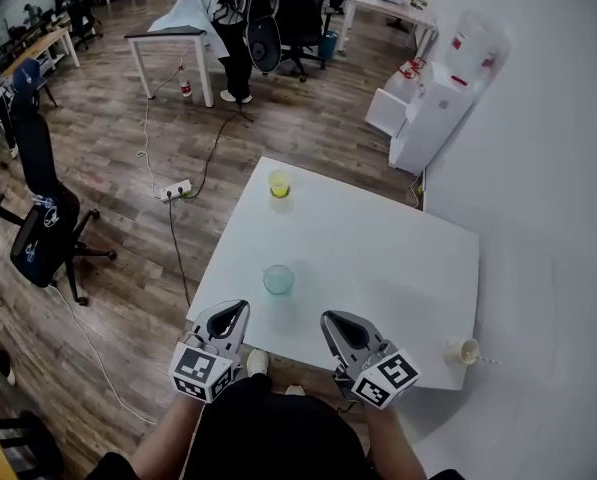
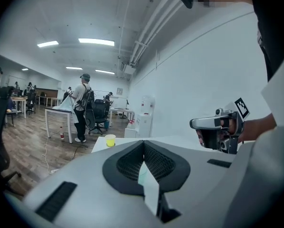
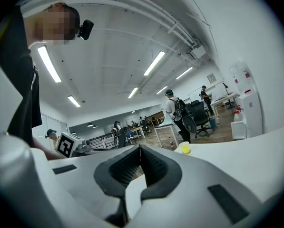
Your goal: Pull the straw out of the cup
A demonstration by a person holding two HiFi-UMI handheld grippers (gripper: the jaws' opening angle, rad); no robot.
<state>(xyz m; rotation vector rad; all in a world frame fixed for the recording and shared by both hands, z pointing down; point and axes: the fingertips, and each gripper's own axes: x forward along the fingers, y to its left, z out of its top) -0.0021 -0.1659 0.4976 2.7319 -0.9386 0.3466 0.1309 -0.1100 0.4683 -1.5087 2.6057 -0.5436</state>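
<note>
Left tongs [image 1: 233,313] and right tongs [image 1: 338,326] both clenched, empty, at near edge of white tabletop [image 1: 378,258]. Small cream cup [image 1: 462,350] with thin straw [image 1: 486,359] sits at right corner.

The pale cup [image 1: 461,350] at the table's [image 1: 378,258] right corner is too small to tell whether it lies tipped — its straw [image 1: 488,360] a mere sliver — and the left gripper [image 2: 142,144] hides most of the teal cup [image 2: 142,173] behind its jaws.

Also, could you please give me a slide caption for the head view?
Left gripper and right gripper, jaws shut, hover at the white table edge; the cup with its straw sits apart, right.
</note>
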